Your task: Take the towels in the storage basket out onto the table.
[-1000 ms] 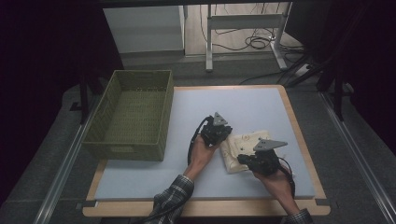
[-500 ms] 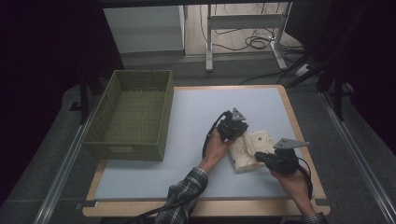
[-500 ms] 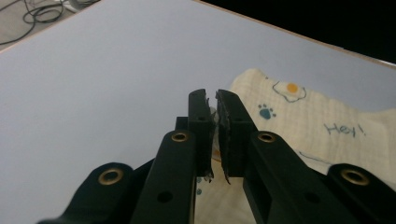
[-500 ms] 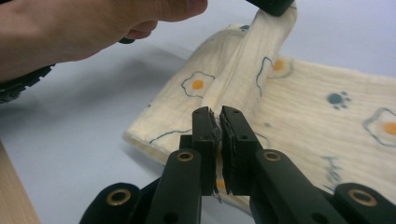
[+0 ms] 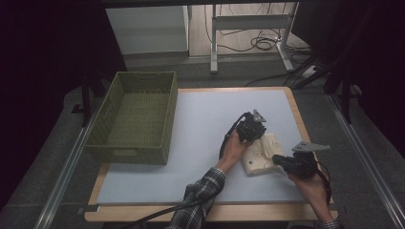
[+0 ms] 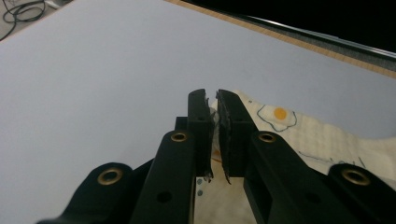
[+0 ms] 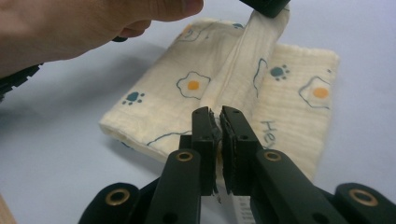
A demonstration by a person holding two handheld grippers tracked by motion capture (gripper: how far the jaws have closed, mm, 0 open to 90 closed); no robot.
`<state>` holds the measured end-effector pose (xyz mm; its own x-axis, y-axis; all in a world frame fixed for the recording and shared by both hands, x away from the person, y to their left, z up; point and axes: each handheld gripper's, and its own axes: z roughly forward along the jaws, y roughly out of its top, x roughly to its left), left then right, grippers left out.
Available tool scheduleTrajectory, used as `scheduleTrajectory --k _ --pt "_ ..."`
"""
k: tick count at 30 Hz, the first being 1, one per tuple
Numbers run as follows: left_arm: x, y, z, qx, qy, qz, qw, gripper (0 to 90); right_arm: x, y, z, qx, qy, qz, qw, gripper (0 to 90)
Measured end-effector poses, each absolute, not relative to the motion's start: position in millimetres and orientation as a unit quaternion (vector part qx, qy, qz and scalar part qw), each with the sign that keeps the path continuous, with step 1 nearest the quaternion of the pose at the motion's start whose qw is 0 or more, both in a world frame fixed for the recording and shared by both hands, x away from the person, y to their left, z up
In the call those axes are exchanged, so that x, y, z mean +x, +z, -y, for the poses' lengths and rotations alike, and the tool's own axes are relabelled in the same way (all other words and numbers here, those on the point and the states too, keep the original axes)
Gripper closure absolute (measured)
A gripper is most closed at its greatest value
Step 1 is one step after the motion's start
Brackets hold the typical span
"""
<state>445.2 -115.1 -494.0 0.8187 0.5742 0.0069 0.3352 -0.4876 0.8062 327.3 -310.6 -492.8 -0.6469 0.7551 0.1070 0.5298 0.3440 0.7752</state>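
The folded cloth (image 5: 260,153) lies flat on the right part of the surface (image 5: 200,124), its long axis running from near-left to far-right. It is judged light, soft and limp; grasp it at an edge or corner. The left gripper (image 5: 253,128) is clenched on its far edge, the right gripper (image 7: 219,122) on its near edge. The basket (image 5: 136,117) stands well apart, at left.

The right gripper (image 7: 219,122) pinched a raised fold of the cream egg-print cloth (image 7: 187,100); at 12 o'clock, the left gripper (image 7: 265,6) clamped that fold's far end.
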Motion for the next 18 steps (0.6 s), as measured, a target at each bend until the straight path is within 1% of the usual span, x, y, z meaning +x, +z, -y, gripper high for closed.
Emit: scheduleTrajectory --k 4,5,6,7,8,10,12,13,15,18 --pt "448 -496 123 0.856 0.136 -0.264 0.424 83.2 329 -496 316 0.406 0.411 -0.805 0.136 83.8" --pt "448 -497 125 0.852 0.133 -0.268 0.429 80.8 329 -496 317 0.407 0.409 -0.805 0.139 83.4" --pt "448 -497 127 0.849 0.121 -0.271 0.437 76.2 330 -497 317 0.407 0.407 -0.806 0.139 82.9" --pt "448 -497 127 0.849 0.121 -0.271 0.437 70.2 330 -497 317 0.407 0.407 -0.806 0.139 82.9" --pt "448 -496 127 0.843 0.115 -0.275 0.447 70.2 330 -498 319 0.407 0.406 -0.806 0.142 82.3" --pt "448 -493 124 0.839 0.104 -0.280 0.454 62.6 330 -500 324 0.417 0.404 -0.802 0.141 79.4" --pt "448 -491 122 0.840 0.106 -0.279 0.453 59.1 330 -500 326 0.419 0.405 -0.800 0.142 78.2" --pt "446 -490 121 0.835 0.108 -0.283 0.459 59.1 330 -500 328 0.423 0.403 -0.799 0.143 76.2" --pt "445 -487 114 0.838 0.114 -0.282 0.453 53.9 328 -501 335 0.431 0.399 -0.796 0.146 73.3" --pt "444 -487 110 0.838 0.119 -0.284 0.450 50.7 326 -501 340 0.435 0.392 -0.796 0.153 71.2"
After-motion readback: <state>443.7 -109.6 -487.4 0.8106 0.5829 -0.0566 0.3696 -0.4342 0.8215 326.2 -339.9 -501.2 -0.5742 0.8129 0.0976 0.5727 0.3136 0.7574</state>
